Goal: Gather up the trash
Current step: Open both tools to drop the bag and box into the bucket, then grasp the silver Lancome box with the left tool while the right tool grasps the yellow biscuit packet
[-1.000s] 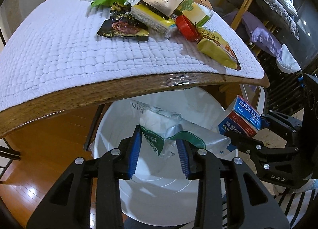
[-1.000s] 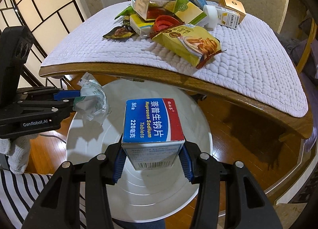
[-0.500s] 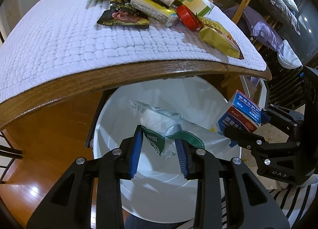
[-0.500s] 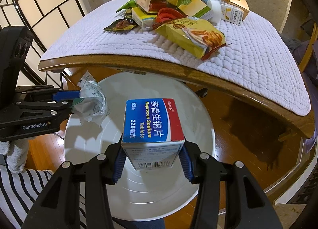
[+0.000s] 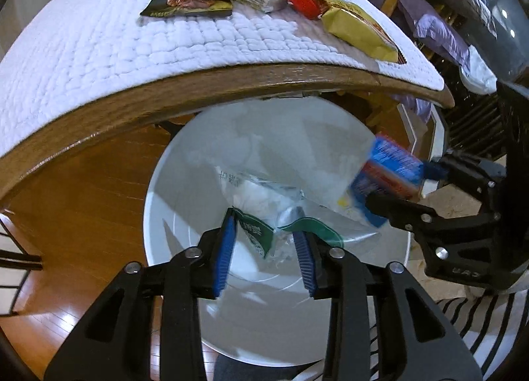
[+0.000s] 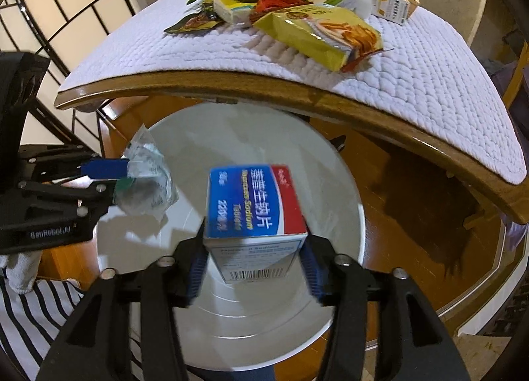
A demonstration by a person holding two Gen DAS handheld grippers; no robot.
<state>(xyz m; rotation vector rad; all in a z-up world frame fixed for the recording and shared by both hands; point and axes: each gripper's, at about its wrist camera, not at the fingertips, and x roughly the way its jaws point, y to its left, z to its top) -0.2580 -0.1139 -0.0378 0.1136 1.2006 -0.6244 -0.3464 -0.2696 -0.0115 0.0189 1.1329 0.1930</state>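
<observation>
Over the white bin (image 6: 347, 182), below the tabletop's (image 6: 330, 103) near edge, I hold two pieces of trash so they should fall inside: my left gripper (image 5: 266, 248) looks loosened around one crumpled plastic wrapper (image 5: 261, 196), and my right gripper (image 6: 253, 265) pinches one blue medicine box (image 6: 253, 202). Far on the tabletop one pile of packets (image 6: 297, 1) waits.

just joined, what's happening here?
Trash pickup, mid-drop. The left gripper has a crumpled wrapper between its fingers, and the right gripper has a blue-and-red pill box. Both hang over the white bin below the table edge. The jaws look to be widening. More packaging, like the yellow snack bag, sits on the table.
</observation>
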